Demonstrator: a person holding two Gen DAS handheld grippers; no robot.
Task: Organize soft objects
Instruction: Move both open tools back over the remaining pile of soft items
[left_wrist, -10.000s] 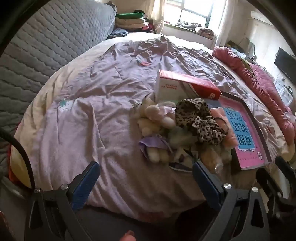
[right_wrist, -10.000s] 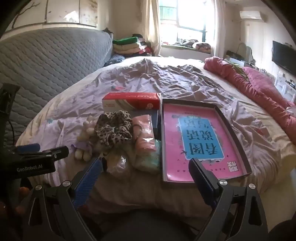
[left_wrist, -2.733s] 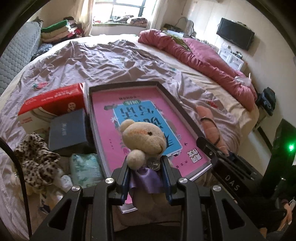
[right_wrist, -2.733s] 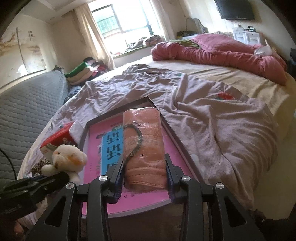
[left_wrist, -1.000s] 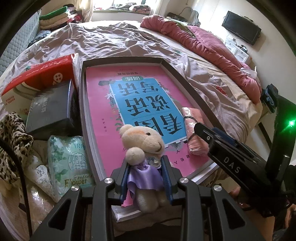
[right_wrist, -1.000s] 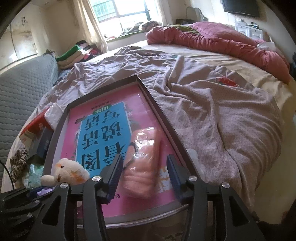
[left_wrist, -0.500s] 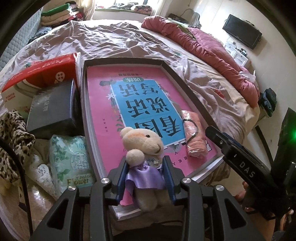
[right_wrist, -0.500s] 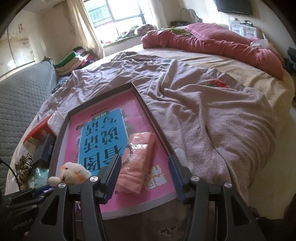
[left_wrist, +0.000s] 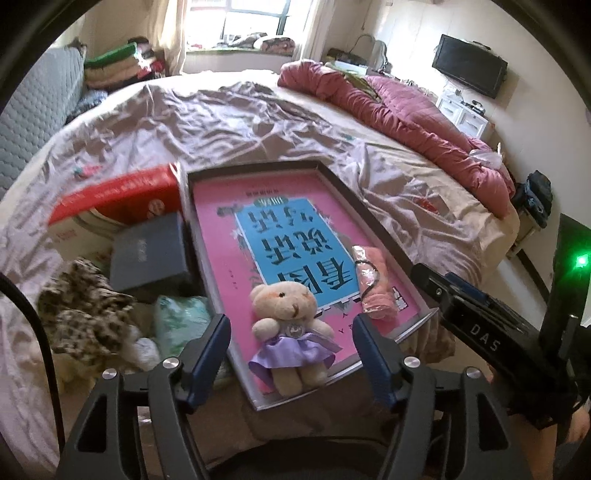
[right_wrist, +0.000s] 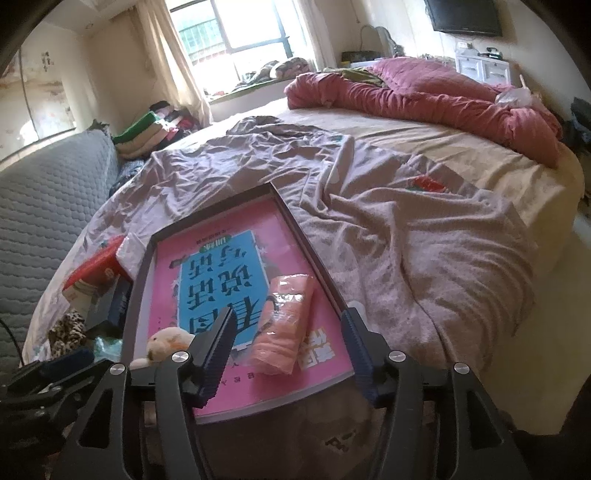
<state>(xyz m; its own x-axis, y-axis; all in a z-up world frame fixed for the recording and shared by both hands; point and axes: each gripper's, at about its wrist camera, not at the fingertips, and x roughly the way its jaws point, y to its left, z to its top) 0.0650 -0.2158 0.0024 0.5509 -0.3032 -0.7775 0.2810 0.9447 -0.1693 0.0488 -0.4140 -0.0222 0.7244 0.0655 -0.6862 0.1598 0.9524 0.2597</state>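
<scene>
Pink tray (left_wrist: 380, 236) holds a teddy bear (left_wrist: 291, 328) and towel roll (right_wrist: 284, 321); left tongs (left_wrist: 291, 354) and right tongs (right_wrist: 288, 347) are spreading, gripping nothing.

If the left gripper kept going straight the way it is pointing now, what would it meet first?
Most likely the teddy bear lying in the tray: it sits between the left gripper's opening fingers, untouched by either. Depth is hard to judge.

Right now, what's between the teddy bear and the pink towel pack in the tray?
Nothing: only bare pink book cover separates the teddy bear from the towel pack, clearest in the left wrist view.
</scene>
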